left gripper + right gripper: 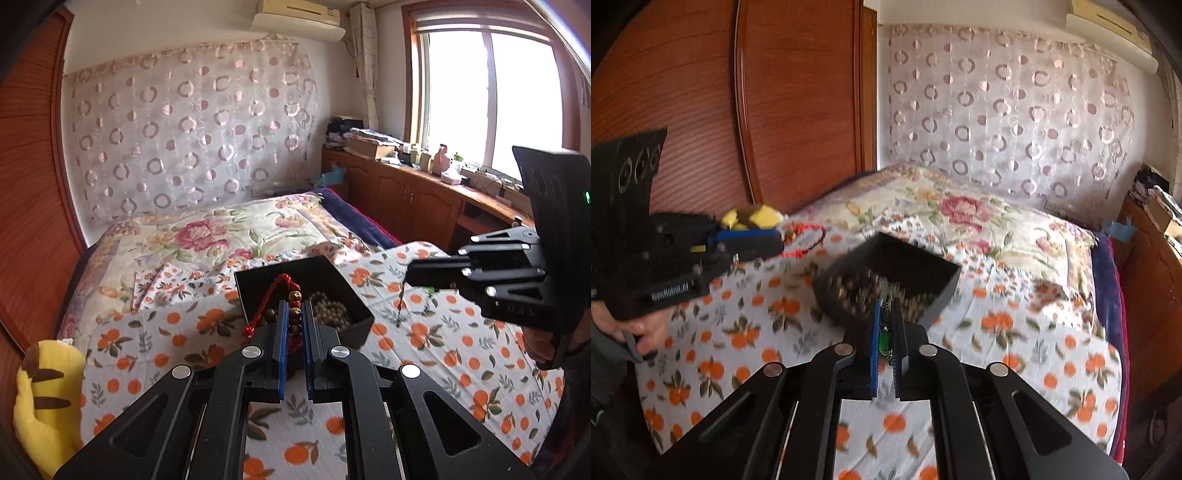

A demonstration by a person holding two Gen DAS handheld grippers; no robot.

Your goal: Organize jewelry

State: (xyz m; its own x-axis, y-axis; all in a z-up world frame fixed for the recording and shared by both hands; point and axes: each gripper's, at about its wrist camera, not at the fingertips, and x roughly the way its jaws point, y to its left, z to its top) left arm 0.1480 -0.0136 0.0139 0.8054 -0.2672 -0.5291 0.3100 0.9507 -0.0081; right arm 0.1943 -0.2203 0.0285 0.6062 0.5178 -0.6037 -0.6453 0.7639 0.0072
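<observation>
While the black box (303, 291) of beads sits mid-bed on the orange-print sheet (443, 350), just ahead of both grippers, the left gripper (294, 317) has its jaws clenched on a red-corded bead bracelet (293, 306), its cord loop dangling over the box. The right gripper (886, 325) has its jaws clenched on a green-beaded piece (885, 341), equally near.

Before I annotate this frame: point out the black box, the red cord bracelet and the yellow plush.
black box (354, 295), left wrist view, right wall.
red cord bracelet (275, 286), left wrist view, red loop.
yellow plush (48, 398), left wrist view, body.
</observation>
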